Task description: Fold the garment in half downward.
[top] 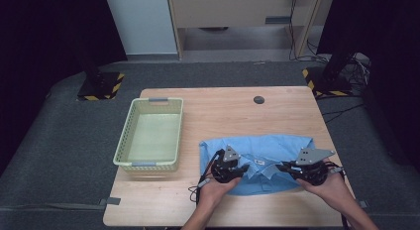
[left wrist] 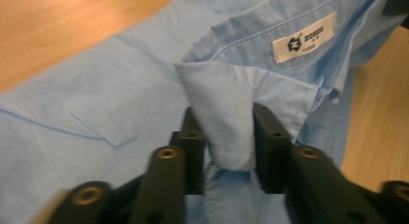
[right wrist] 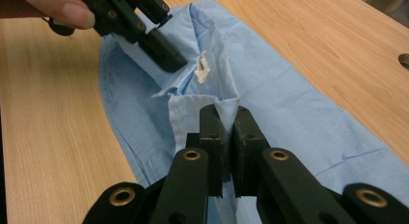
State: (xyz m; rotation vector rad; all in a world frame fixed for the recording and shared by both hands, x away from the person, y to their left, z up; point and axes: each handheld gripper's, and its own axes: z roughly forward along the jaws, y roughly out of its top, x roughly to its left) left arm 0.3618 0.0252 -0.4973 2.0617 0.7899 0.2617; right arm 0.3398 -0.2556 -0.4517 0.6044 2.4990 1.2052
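Shirt [top: 262, 163] lies flat at table [top: 208, 205] front edge w/ both grippers at collar: right gripper [right wrist: 226, 119] clamped tight on a fold, left gripper [left wrist: 223, 132] pinching a thicker fold w/ jaws part-closed, so it may slip out & lift goes lopsided.

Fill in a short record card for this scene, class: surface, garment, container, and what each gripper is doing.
Surface: wooden table
Garment: light blue shirt lying flat, white label at its neck
Container: pale green basket, left of the shirt and apart from it
Left gripper: a fold of collar cloth between its jaws
Right gripper: jaws shut on another fold of collar cloth
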